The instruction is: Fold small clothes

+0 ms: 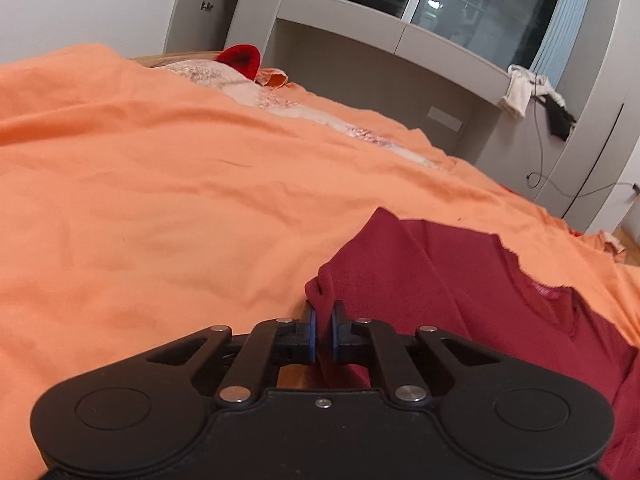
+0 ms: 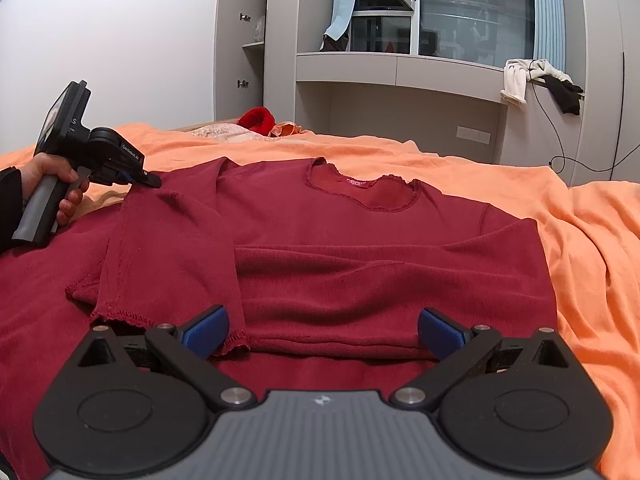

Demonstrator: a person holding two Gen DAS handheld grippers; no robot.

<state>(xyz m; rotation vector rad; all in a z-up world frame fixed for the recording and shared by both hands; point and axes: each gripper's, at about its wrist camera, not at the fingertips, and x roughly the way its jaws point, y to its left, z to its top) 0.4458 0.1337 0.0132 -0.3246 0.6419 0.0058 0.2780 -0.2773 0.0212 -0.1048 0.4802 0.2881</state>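
The dark red top lies spread on the orange bedsheet of the bed, neckline at the far side and hem toward the near side, just in front of the right tongs. As far as the pictures show, the folding is partly done. Both sleeves look to be folded in already: the left sleeve is laid over the body and runs down toward the near edge with its frilled cuff close to the right tongs, and what looks like the right sleeve lies as a band across the middle of the chest. The right side of the top shows a straight, tidy edge.

The left side is in hand now. The left tongs are pinched narrow on a bunched bit of red cloth at the far left corner of the top, about the shoulder; the right wrist view shows the person's hand holding that tool at that corner. The right tongs stand wide, with nothing between them, poised over the near hem.

What remains, by my reading: bring the left side over toward the middle, then fold the top along its length, hem to neckline, and smooth it. More red cloth spreads on the near left; I cannot tell whether it belongs to this top or to another garment awaiting its turn.
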